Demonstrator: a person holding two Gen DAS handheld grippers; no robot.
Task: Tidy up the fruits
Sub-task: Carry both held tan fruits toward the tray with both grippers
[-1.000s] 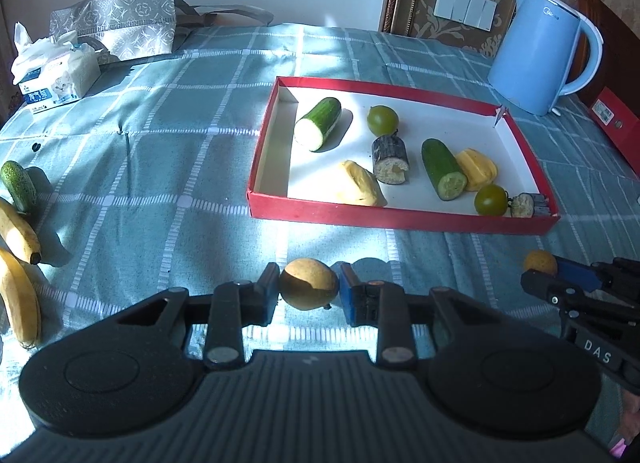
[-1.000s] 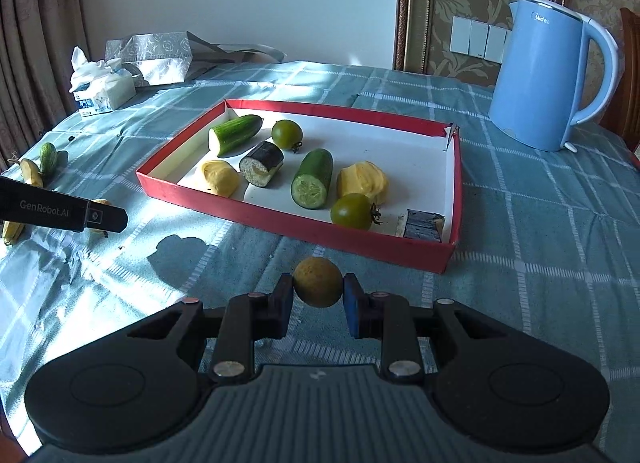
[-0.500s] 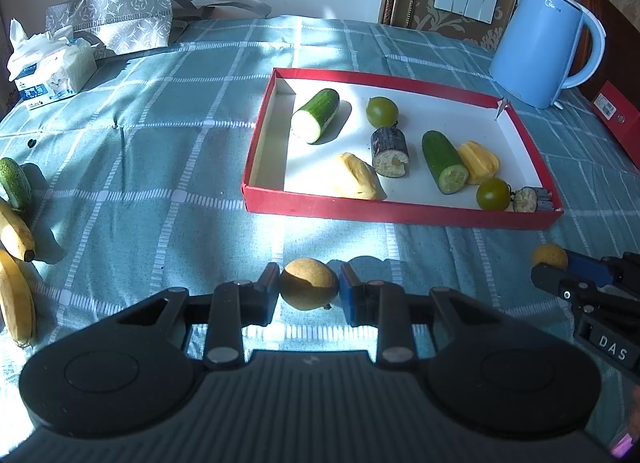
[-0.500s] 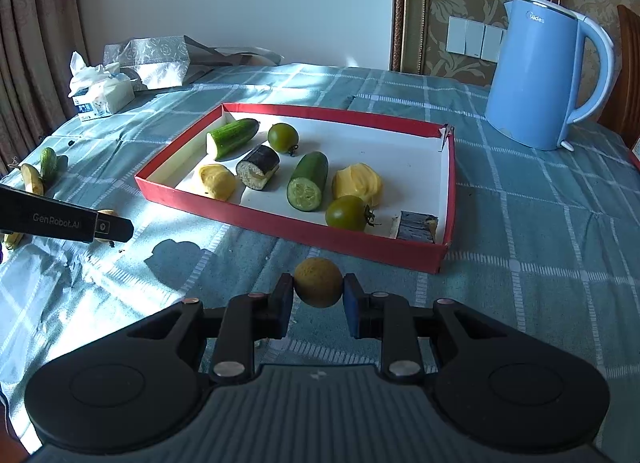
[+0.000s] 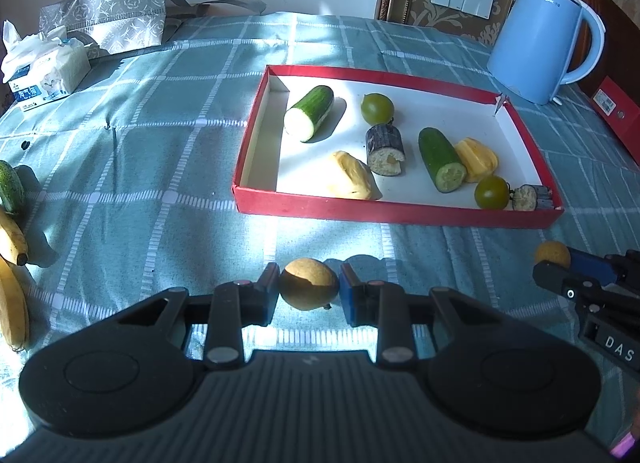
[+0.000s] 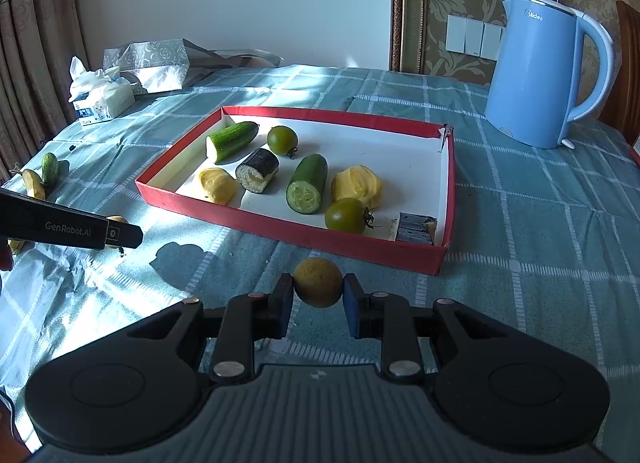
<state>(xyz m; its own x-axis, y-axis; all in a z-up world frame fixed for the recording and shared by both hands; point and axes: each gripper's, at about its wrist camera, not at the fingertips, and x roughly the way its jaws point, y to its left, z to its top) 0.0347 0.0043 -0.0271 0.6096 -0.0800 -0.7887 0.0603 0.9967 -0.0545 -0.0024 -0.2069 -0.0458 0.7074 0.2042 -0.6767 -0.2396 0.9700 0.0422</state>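
My left gripper (image 5: 308, 290) is shut on a round yellow-brown fruit (image 5: 308, 287), held above the cloth in front of the red tray (image 5: 392, 215). My right gripper (image 6: 318, 287) is shut on a similar yellow-brown fruit (image 6: 318, 281), near the tray's front right corner (image 6: 436, 259). The tray holds cucumber pieces (image 5: 310, 113), green tomatoes (image 5: 377, 107), yellow fruit pieces (image 5: 352, 175) and dark cut pieces (image 5: 385, 145). The right gripper's fruit also shows at the right edge of the left wrist view (image 5: 553, 255).
Bananas (image 5: 12, 263) and a small cucumber (image 5: 10, 183) lie at the table's left edge. A blue kettle (image 5: 540, 35) stands behind the tray at the right. A tissue pack (image 5: 44, 67) and a silver bag (image 5: 108, 19) sit at the far left.
Both grippers have risen slightly and drawn back a little from the tray, each still holding its fruit. Nothing in the tray has moved.
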